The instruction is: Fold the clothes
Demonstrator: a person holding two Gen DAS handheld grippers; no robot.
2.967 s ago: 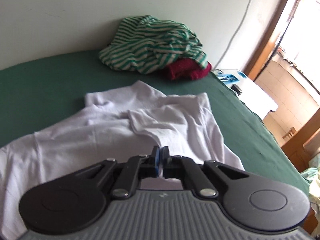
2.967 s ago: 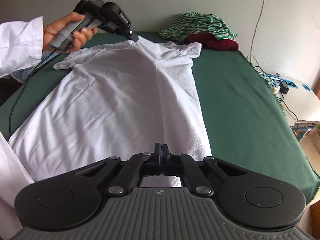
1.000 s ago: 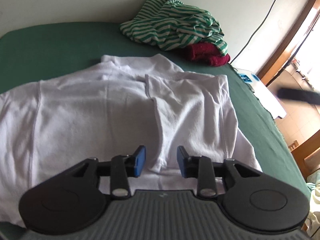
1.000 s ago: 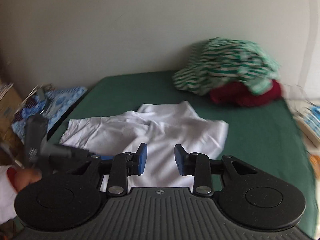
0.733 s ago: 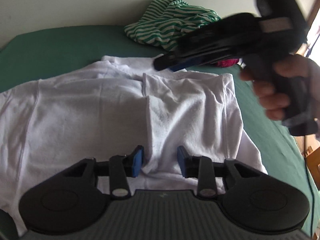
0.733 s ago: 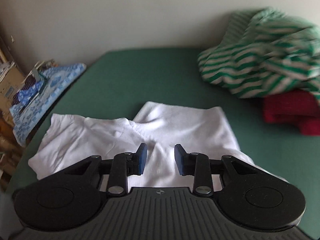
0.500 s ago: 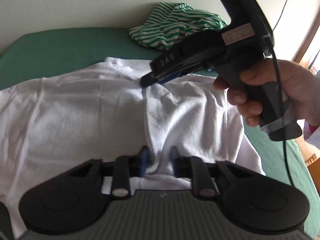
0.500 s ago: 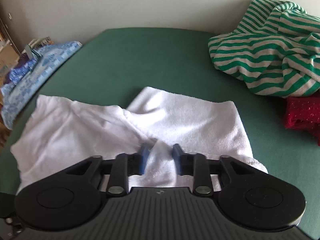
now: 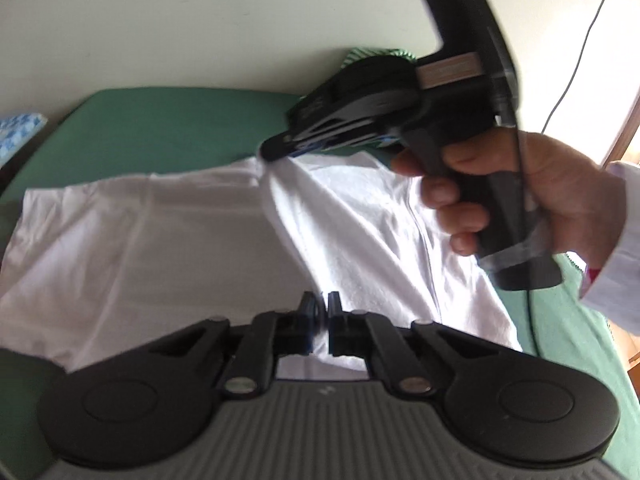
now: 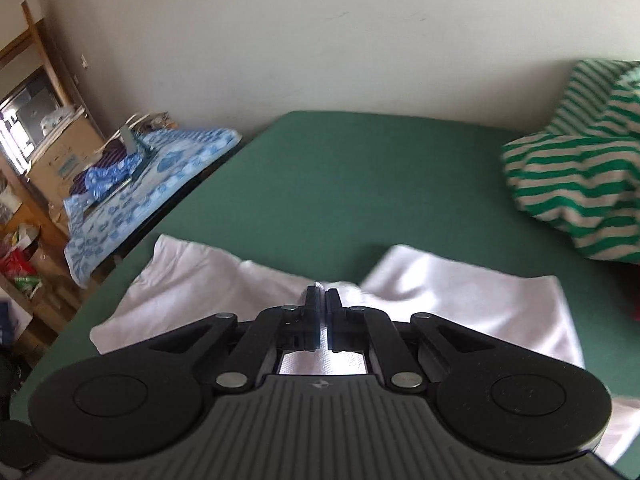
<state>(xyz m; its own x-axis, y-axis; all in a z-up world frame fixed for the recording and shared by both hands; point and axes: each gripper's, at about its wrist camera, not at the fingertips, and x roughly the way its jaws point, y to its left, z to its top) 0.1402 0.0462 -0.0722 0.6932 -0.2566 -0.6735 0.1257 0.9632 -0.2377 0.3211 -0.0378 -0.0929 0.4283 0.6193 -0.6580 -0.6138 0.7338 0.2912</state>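
White shirt [image 9: 132, 248] being pinched by both grippers on green cover [image 10: 360, 184].
L gripper [image 9: 319, 306] & R gripper [image 10: 320, 300] nearly closed, fabric being clamped between jaws; fold being lifted.

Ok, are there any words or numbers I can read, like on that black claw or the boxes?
No text is readable.
right claw: side markings and tan label, too blurred.
cardboard boxes: print too small, blurred.
emblem on the claw body: tiny, no letters.
white shirt: plain.
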